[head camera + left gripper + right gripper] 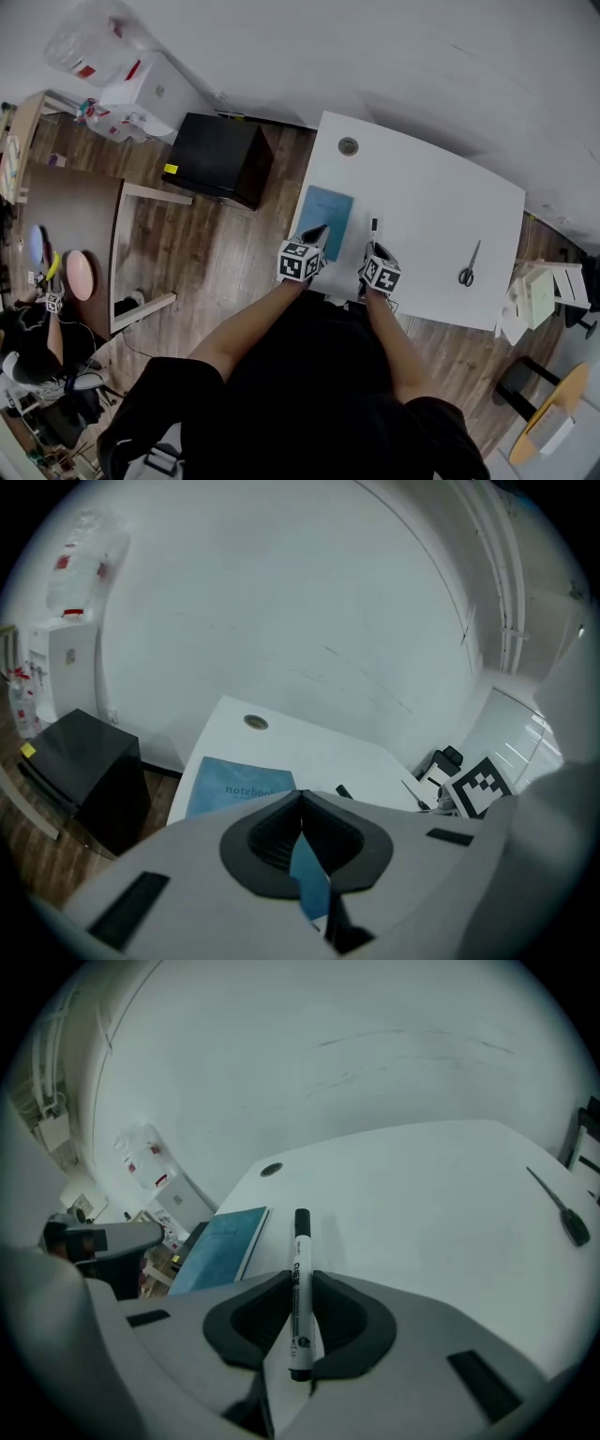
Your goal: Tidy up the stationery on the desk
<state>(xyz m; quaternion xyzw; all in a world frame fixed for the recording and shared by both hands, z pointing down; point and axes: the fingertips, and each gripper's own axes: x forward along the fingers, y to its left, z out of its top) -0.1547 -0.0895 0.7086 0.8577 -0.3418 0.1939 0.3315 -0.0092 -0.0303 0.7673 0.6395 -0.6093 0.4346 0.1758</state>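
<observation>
A blue notebook (324,219) lies near the left edge of the white desk (431,202). My left gripper (317,232) hovers over the notebook's near end. Its jaws are shut tip to tip (300,797), and the blue cover (239,786) shows beyond them and through the gap behind them. My right gripper (373,251) is shut on a white marker (299,1288) with a black cap, which pokes forward past the jaws (373,230). Grey scissors (469,265) lie closed at the desk's right side, also visible in the right gripper view (558,1206).
A round cable hole (348,145) sits at the desk's far left corner. A black cabinet (220,155) stands on the wooden floor left of the desk. White boxes (150,89) are by the wall. A white stand (539,291) is off the desk's right end.
</observation>
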